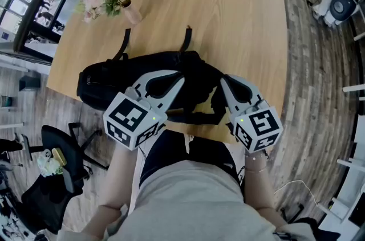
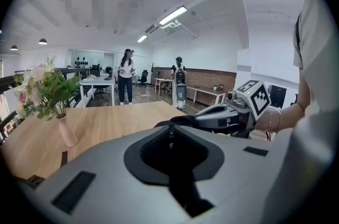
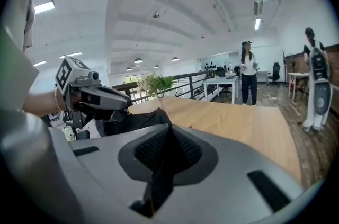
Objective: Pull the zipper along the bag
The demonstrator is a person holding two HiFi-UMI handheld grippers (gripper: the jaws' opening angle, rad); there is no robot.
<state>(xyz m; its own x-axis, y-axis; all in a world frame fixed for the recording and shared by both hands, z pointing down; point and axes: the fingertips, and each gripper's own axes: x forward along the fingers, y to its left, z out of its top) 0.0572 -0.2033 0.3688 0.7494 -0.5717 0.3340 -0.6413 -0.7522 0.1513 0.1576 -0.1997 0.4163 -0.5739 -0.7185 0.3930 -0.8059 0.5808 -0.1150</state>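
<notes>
Left gripper view: your left gripper [image 2: 170,127], jaws closed on black bag [image 1: 108,79] fabric | your right gripper [image 3: 168,125]: jaws pinched shut on the bag's right end | bag: lies across the wooden table's [image 1: 239,23] near edge, before you | flower vase [image 1: 130,11]: far left corner, apart from bag

place: open-plan office | evidence: white desks [image 2: 98,81]; swivel chair [image 1: 55,138] (black); ceiling strip lights [image 2: 173,15]
</notes>
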